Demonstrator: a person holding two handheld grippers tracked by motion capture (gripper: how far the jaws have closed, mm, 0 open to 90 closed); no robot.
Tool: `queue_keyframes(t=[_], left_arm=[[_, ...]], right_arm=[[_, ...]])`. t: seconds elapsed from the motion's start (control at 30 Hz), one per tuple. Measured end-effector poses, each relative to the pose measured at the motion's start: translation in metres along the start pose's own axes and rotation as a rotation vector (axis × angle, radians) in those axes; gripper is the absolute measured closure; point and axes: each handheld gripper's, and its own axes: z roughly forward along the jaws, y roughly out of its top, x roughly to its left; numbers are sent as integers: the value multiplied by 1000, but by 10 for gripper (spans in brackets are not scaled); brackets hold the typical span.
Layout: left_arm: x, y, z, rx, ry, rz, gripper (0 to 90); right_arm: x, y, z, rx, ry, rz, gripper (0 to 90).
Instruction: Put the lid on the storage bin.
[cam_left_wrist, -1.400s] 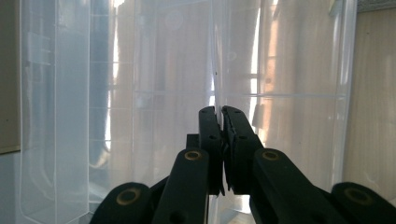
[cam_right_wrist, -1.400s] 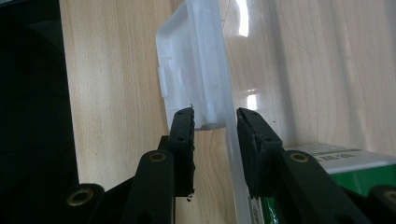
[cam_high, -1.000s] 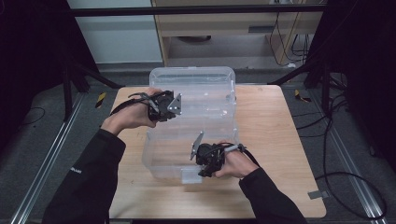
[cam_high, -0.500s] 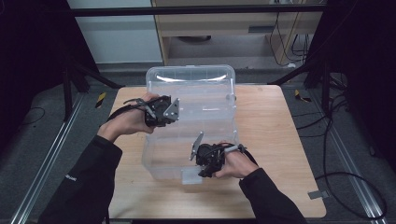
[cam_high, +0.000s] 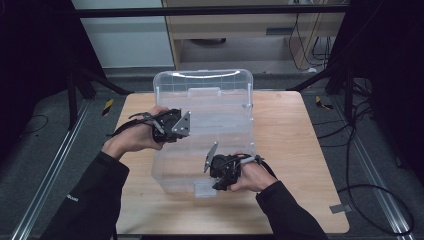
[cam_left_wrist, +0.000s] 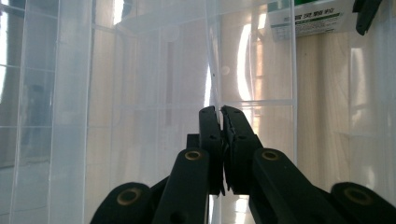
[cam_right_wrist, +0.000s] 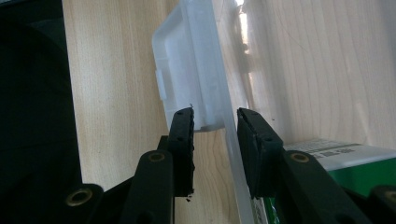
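Lying lengthwise away from person, clear bin (cam_high: 210, 115), on table (cam_high: 290, 150)

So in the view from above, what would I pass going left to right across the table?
Bare table edge → left gripper at the clear plastic bin's left wall → right gripper at its near wall → clear plastic bin → bare wood on the right.

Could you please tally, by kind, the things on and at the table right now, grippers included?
Clear plastic bin: 1
Wooden table: 1
Grippers: 2, the left gripper and the right gripper
Labelled green-and-white item inside the bin: 1
Total: 5
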Motion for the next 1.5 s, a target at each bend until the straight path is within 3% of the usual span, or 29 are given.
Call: queue_keyframes(t=[0.37,0.83,1.5], left_arm=[[-14,-3,-2,-24,-8,-13,862],[-21,-6,-1,-38,-16,-31,850],[-33,-9,-1,-55,-39,-47,839]], right_arm=[[1,-2,0,-12,-11,-8,673],[1,-4,-1,-33,-11,8,668],[5,-6,-4,-57,-56,17,671]])
